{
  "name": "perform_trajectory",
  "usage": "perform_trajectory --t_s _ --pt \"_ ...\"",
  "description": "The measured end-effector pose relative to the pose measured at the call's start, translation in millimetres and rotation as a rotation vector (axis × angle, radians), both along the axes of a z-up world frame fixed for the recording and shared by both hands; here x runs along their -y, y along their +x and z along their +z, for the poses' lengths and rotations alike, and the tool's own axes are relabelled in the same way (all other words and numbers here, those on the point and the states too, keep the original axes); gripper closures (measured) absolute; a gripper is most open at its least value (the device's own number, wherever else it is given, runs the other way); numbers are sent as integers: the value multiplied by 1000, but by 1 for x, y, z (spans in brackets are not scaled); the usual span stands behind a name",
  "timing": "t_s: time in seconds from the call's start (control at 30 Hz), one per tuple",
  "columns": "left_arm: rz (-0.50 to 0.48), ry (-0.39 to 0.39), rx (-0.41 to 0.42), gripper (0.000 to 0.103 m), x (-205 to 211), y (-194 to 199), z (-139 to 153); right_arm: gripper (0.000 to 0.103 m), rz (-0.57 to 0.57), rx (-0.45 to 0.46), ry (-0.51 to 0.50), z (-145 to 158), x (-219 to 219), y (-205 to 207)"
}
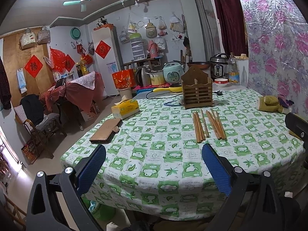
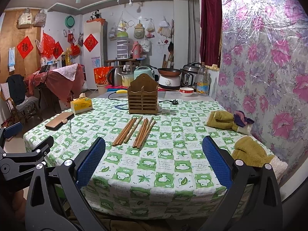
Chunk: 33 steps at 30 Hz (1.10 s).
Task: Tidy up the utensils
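Chopsticks: two loose bundles of brown wooden chopsticks (image 1: 208,126) are seen lying flat on the green-and-white patterned tablecloth (image 1: 154,163), side by side, tips pointing toward the slatted brown wooden utensil holder (image 1: 196,91), which stands upright just beyond them.

Left gripper (image 1: 154,168): held above the near table edge, blue-padded jaws wide apart, nothing between them. Right gripper (image 2: 154,165): likewise held back from the sticks, jaws spread, empty. No stick is judged to have been placed yet; the holder's compartments cannot be seen into from here.

Step in hand is judged to be the first pickup. A single bundle should be approached from above, with the pads closed across the sticks near mid-length so that they are gathered, not scattered. Thin sticks on soft cloth may roll or snag the fabric; a low, square closure is advised. The sticks should then be tilted upright before being lowered into a compartment. The holder looks light and may tip if it is nudged.
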<state>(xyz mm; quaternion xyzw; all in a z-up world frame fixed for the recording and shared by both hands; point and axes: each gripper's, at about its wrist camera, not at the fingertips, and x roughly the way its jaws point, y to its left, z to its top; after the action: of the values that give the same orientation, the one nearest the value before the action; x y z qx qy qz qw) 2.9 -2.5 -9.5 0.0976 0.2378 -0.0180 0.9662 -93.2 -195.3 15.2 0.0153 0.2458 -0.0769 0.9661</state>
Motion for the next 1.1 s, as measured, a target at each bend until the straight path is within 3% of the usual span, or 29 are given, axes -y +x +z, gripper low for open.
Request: perform_trajectory --t_s 1.1 --pt "-1 0 0 5 0 -1 1 6 -2 4 -2 2 -1 1"
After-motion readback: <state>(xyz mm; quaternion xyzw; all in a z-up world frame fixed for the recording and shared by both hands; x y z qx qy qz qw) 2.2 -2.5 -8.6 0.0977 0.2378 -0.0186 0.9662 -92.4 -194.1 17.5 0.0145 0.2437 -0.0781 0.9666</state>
